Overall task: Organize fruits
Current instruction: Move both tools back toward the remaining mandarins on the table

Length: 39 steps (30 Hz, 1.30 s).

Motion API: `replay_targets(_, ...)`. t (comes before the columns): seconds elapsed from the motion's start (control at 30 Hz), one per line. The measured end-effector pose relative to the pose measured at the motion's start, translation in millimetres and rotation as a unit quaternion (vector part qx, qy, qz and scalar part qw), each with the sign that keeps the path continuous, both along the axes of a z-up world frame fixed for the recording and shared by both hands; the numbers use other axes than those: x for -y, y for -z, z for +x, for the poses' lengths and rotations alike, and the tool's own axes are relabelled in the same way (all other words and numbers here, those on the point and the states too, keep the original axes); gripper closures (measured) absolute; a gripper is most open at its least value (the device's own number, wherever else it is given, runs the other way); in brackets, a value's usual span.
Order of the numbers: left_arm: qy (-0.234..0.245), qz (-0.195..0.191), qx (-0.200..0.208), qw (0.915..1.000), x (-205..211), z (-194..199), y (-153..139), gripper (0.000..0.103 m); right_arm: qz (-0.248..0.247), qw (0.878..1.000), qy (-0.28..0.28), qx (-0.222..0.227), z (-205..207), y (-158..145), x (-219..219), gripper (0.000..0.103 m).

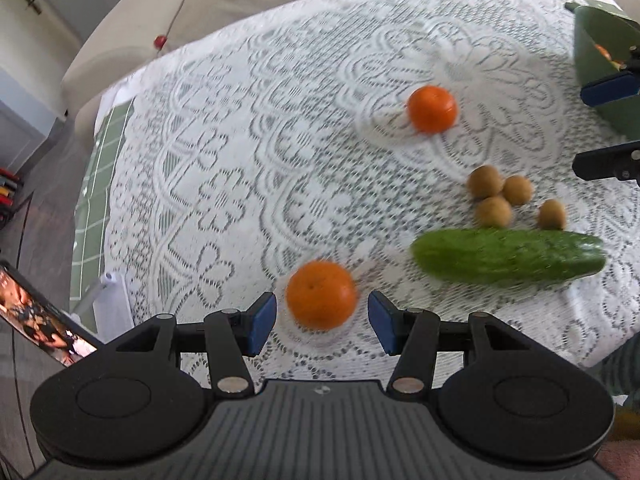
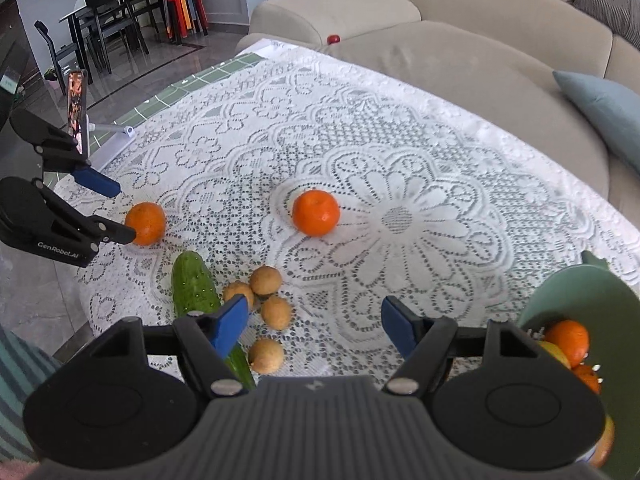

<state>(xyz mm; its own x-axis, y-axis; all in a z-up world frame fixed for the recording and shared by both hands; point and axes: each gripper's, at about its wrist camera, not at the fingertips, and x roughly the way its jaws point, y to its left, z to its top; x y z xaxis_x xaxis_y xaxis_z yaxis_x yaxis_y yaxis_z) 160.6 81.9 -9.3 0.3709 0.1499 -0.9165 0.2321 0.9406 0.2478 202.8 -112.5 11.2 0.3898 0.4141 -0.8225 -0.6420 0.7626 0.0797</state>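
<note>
My left gripper [image 1: 322, 318] is open, its blue pads on either side of a near orange [image 1: 321, 295], apart from it; the gripper also shows in the right wrist view [image 2: 122, 212] beside that orange [image 2: 145, 223]. A second orange [image 1: 432, 109] lies further out [image 2: 316, 213]. A green cucumber [image 1: 508, 256] and several small brown fruits [image 1: 500, 196] lie to the right. My right gripper [image 2: 314, 326] is open and empty above the lace cloth, beside a green bowl [image 2: 560, 296] that holds oranges [image 2: 568, 340].
A white lace cloth [image 2: 400, 168] covers the round table. A beige sofa [image 2: 460, 52] with a blue cushion [image 2: 604, 108] stands behind it. A phone on a stand [image 2: 77, 108] sits at the table's left edge. Chairs and stools stand far left.
</note>
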Motion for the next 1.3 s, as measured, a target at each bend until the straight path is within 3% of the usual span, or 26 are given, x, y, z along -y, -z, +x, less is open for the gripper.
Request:
replay_targets(0.4,-0.05,-0.068,-0.003,0.9964,-25,9,24,0.04,-0.015,0.999,0.01,-0.028,23,24,-15,0.032)
replay_targets(0.7,-0.062,-0.098,0.014,0.9932,-27,8,29,0.049,-0.023,1.0,0.005,0.0,25,28,-29,0.033)
replay_targets(0.87,-0.064,-0.093,0.022,0.9934,-25,7,29,0.049,-0.057,0.997,-0.017,0.05,22,30,-45,0.037)
replay_targets(1.3,-0.092,-0.05,0.041,0.9937,-15,10,39,0.05,-0.051,0.997,0.006,0.058,49,48,-75,0.046)
